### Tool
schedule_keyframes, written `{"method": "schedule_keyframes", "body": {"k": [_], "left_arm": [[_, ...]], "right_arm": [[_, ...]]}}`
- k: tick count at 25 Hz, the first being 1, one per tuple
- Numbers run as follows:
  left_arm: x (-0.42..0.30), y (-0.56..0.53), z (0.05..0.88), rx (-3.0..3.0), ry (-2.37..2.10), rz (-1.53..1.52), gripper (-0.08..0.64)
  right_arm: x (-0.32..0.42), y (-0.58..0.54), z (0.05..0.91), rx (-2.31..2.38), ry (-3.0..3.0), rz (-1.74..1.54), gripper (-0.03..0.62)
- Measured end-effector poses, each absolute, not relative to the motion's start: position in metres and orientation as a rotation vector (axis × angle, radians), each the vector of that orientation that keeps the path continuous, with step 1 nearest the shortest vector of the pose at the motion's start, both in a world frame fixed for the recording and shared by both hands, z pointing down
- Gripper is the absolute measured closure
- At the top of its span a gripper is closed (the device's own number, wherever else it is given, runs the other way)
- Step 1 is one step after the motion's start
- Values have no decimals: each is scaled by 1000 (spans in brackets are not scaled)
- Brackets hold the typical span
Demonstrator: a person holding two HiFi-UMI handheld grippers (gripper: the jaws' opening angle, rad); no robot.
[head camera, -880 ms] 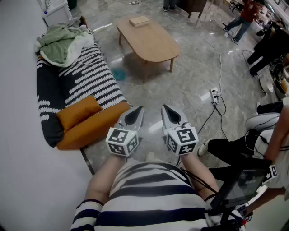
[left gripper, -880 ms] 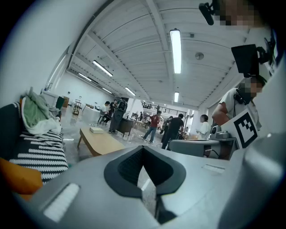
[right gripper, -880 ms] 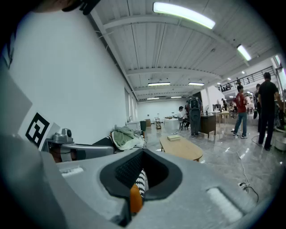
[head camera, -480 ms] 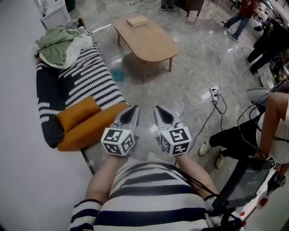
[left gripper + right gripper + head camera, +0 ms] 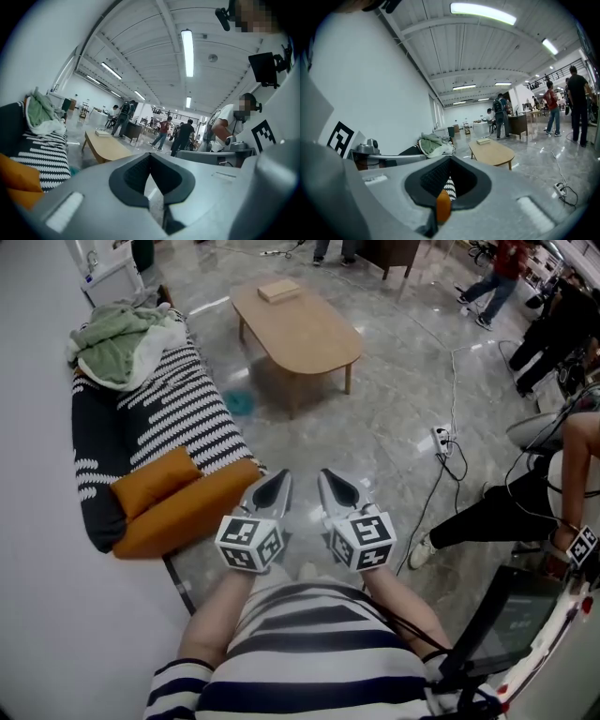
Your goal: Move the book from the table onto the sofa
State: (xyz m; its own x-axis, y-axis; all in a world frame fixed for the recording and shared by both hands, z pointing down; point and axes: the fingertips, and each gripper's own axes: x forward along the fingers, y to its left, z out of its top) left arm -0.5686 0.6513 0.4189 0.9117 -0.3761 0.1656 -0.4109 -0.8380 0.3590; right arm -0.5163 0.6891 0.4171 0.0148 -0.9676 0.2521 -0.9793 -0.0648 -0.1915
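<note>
Against the earlier head view, the sofa [image 5: 173, 413] and the table [image 5: 300, 329] are seen shifted a little toward the upper left. The two grippers are found slightly lower and closer to each other, and at the right a person's leg [image 5: 506, 512] is now stretched out where a seated figure was bunched before. The left gripper [image 5: 278, 482] is held with its jaws pressed together and nothing between them. The right gripper [image 5: 330, 480] is closed in the same way and is likewise empty; in its own view only the orange cushion [image 5: 155, 481] and the striped sofa are glimpsed past its pads. Both are pointed slightly downward, side by side and just apart. The book [image 5: 279, 290] is left lying flat on the far end of the table, well ahead of the left gripper. Left of the left gripper the room is bounded by a white wall [image 5: 42, 596]. The sofa is set along it, with its orange near end reaching just beside that gripper's tip and a green blanket [image 5: 117, 329] heaped on its far end. Ahead of both grippers, bare grey floor [image 5: 375, 399] is left open up to the table's rounded near edge. A strip of floor is kept between sofa and table, where a small teal object [image 5: 239, 402] is seen near a table leg. Right of the right gripper a power strip [image 5: 442, 439] is laid on the floor with a black cable [image 5: 427, 498] trailing back. Beyond it the way is narrowed by the outstretched leg and a dark screen [image 5: 511, 620].
</note>
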Motion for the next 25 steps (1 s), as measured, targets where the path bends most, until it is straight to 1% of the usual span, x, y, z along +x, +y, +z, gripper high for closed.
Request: {"method": "schedule_keyframes", "body": {"k": [7,18,25], "left_arm": [[-556,646,421,2676,-585,140,555],[-512,614,423,2681,-591,130,555],[-467,556,429,2661,-567,141,555]], "right_arm": [[-497,689,418,2226,-2120,499,595],[-451,664,421,2280,-2068,508,595],[-406,606,422,2289,-2036,518,595]]}}
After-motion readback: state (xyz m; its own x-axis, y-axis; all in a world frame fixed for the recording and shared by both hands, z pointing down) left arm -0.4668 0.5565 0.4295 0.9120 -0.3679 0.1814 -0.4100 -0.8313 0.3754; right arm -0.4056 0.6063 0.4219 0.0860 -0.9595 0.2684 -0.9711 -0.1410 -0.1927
